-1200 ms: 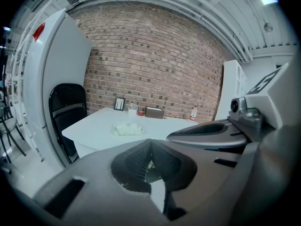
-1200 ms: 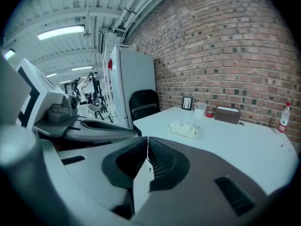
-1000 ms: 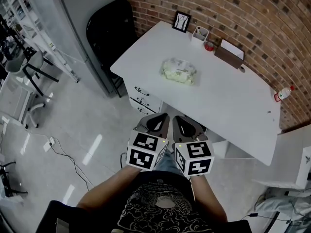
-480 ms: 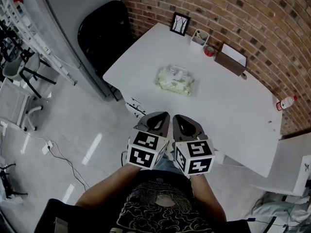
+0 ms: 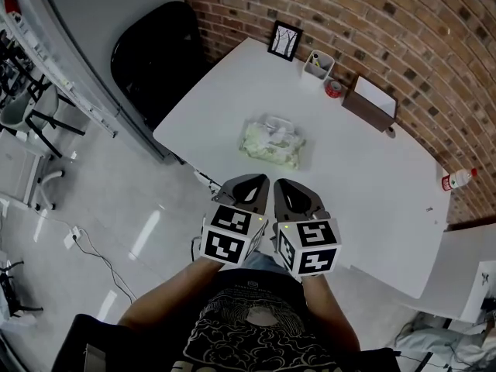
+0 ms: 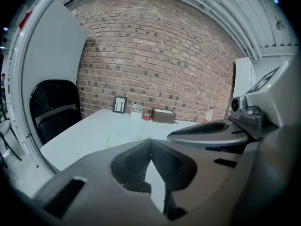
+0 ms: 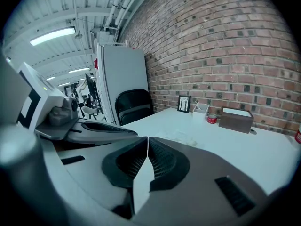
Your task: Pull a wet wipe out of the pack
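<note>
Both tools were held side by side at the near edge of the white counter (image 5: 364, 177). The left tool (image 5: 246, 184) had its jaws closed tip to tip with nothing between them, and the right tool (image 5: 290, 187) was the same. The pack of wet wipes (image 5: 271, 142) lay near the middle of the counter, apart from both. In the two gripper views it was only a pale, faint shape (image 7: 181, 136) just above the jaws, and its opening could not be made out. A picture frame (image 5: 285, 40), a white cup (image 5: 318, 66) and a brown box (image 5: 370, 103) stood along the brick wall. The marker cubes hid the person's hands.
</note>
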